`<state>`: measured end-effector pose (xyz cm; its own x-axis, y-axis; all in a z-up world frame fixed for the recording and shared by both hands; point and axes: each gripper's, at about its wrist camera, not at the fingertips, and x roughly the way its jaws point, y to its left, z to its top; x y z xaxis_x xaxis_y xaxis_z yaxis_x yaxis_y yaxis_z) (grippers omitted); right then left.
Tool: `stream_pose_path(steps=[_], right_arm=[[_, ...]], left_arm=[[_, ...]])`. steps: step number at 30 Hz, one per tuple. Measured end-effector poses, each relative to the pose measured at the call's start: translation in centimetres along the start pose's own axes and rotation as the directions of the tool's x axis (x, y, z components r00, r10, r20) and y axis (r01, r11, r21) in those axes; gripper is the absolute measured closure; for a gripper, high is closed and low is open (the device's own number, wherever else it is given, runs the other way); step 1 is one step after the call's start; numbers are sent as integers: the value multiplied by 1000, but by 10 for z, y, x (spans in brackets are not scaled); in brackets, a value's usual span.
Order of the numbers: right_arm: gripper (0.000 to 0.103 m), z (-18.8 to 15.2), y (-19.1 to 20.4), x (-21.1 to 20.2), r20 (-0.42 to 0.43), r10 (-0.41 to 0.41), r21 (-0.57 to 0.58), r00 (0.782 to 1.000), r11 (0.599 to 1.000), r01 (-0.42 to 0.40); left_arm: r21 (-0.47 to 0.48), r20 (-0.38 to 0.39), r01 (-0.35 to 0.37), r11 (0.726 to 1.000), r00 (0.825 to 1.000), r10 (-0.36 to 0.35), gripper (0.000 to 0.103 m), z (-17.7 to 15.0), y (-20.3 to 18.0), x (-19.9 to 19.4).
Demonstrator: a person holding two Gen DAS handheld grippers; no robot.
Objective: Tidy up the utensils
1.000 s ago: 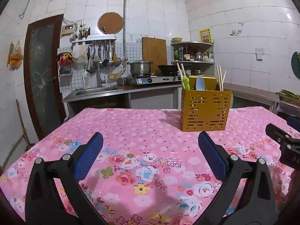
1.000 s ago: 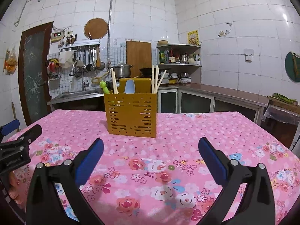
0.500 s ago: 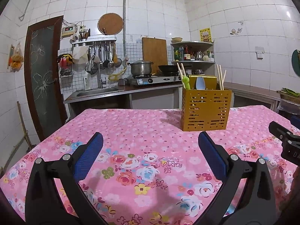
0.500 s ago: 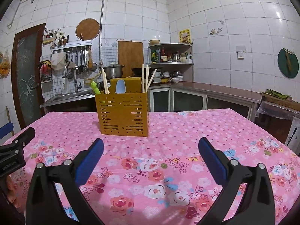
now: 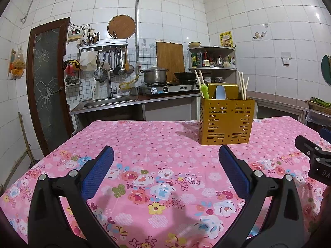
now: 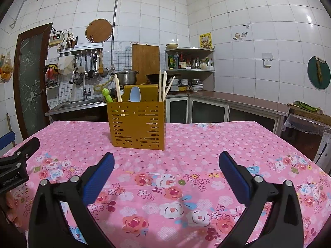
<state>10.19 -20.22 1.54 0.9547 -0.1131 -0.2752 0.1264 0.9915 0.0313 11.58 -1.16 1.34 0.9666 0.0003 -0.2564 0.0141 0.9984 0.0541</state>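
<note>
Bright, even indoor light; sharp focus, strong fisheye bending.

We see glare spots on the glossy white wall tiles (image 5: 318, 16); soft shadows fall on the pink floral tablecloth (image 5: 165, 210) beneath us; straight lines curve and corners go black in both views.

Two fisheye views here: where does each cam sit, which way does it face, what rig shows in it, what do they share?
Left wrist: sits on the left claw, low over the pink tablecloth, facing the kitchen wall; own open fingers show, the right claw at the right edge.
Right wrist: sits on the right claw, facing the same way; own open fingers show, the left claw at the left edge.
Shared: the yellow utensil holder with chopsticks, right of centre in the left view, left of centre in the right.
</note>
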Motion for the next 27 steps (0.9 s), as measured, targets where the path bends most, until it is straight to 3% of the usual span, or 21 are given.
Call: stream_pose_path(steps=[27], right_arm=[[4, 1, 0, 0, 0, 1, -3, 1000, 1000, -1]], left_arm=[[3, 7, 0, 1000, 1000, 0, 5, 1, -1, -2]])
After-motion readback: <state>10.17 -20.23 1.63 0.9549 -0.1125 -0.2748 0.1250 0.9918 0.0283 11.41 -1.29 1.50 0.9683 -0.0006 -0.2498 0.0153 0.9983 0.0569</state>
